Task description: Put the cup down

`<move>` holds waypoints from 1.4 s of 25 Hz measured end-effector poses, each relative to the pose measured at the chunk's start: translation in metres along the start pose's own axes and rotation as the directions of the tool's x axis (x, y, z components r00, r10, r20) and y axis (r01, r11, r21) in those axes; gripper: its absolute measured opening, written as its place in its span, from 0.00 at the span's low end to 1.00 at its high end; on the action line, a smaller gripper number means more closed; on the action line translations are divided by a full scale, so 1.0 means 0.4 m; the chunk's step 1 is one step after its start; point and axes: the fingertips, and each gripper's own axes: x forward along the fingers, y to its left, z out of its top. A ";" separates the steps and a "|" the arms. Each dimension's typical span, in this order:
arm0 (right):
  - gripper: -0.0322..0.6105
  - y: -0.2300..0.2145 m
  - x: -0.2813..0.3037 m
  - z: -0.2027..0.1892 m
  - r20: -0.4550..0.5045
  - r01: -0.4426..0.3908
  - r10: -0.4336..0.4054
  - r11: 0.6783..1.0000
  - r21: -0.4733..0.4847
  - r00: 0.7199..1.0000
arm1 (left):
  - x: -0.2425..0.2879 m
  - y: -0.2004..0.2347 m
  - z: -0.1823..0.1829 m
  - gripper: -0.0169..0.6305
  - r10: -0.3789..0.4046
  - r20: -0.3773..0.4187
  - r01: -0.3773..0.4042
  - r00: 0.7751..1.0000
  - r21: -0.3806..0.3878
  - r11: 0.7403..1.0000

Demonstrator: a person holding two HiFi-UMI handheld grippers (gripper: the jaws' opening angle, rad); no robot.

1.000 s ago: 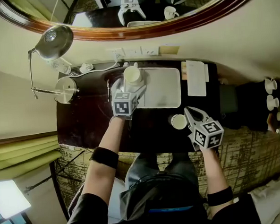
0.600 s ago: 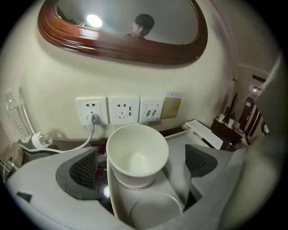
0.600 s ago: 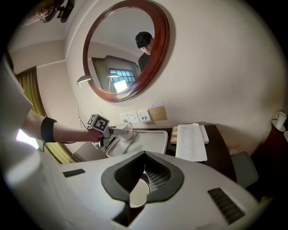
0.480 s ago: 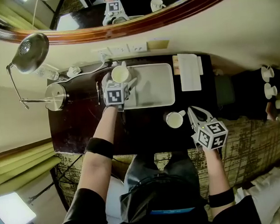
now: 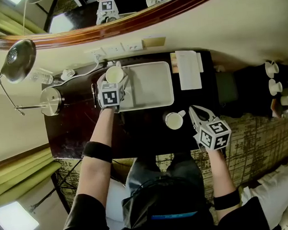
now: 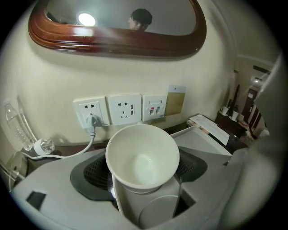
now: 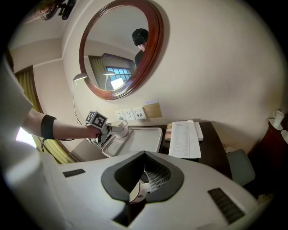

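A white cup [image 5: 114, 74] stands upright between the jaws of my left gripper [image 5: 114, 83], at the left end of the white tray [image 5: 152, 85]. In the left gripper view the cup [image 6: 141, 155] fills the gap. The jaws are closing, and both pads lie against its sides. A second white cup [image 5: 174, 120] sits on the dark table [image 5: 81, 125], just left of my right gripper [image 5: 198, 114]. That gripper is shut and holds nothing. Through its jaws [image 7: 145, 168] only a sliver of this second cup [image 7: 135, 193] shows.
A desk lamp [image 5: 16, 54] and its round base [image 5: 50, 100] stand at the table's left. Wall sockets [image 6: 123, 109] with a plugged cable and a water bottle [image 6: 18, 130] line the back. A printed sheet [image 5: 187, 69] lies right of the tray. Several cups [image 5: 273, 77] sit far right.
The head view has swung, so everything sits further left and higher. My left gripper stays around the cup at the tray's left end. The right gripper stays beside the second cup.
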 end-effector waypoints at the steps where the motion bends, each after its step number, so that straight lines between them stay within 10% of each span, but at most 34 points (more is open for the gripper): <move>1: 0.05 0.000 0.001 0.000 0.000 -0.002 0.002 1.000 0.001 1.000 | -0.003 0.002 0.001 0.65 0.002 0.005 -0.002 1.000 0.000 1.000; 21: 0.05 0.068 0.015 -0.001 -0.025 -0.094 0.093 0.994 -0.053 0.995 | -0.286 -0.189 -0.011 0.65 -0.249 0.131 0.216 0.960 0.222 0.951; 35: 0.05 0.059 -0.013 0.002 -0.039 -0.104 0.101 0.991 -0.080 0.994 | -0.408 -0.442 -0.240 0.65 -0.426 -0.039 0.411 0.904 0.351 0.841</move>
